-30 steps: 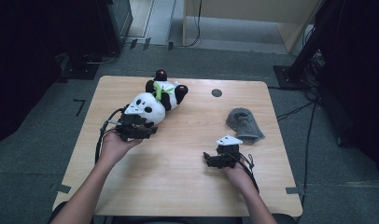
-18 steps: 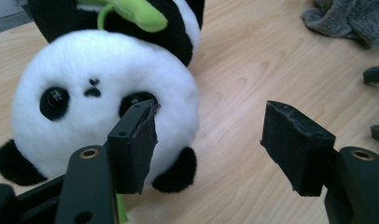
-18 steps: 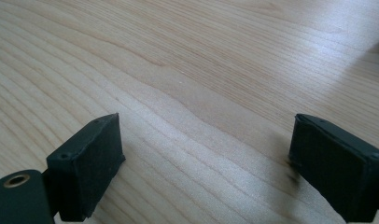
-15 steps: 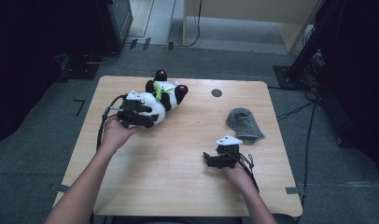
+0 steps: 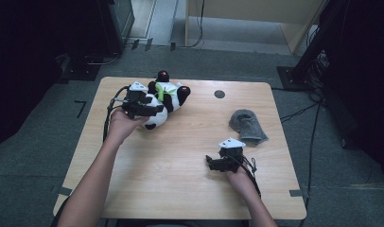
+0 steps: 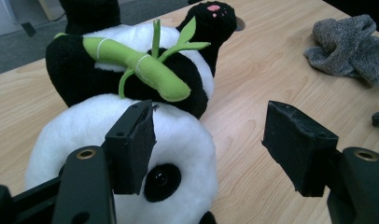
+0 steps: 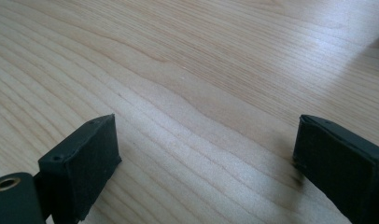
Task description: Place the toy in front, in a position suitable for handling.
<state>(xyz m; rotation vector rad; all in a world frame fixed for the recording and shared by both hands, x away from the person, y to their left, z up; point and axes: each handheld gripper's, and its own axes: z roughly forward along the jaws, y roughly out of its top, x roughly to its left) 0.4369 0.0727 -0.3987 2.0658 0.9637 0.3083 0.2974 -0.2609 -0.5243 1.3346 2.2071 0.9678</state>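
Wooden worktop (image 5: 180, 156): left gripper (image 6: 211, 140), fingers spread, straddles the plush panda's (image 6: 173, 144) head to grasp; right gripper (image 7: 204, 163) idles released.

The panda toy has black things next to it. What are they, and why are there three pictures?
They are grippers, hand-held tongs with two black jaws. A person holds one in each hand. One picture looks down from above; the others come from small cameras riding on each gripper. On the wooden table lie a plush panda hugging a green bamboo stalk, and a grey knitted cloth. The left gripper is open over the panda's white head, gripping nothing. The right gripper is open above bare wood.
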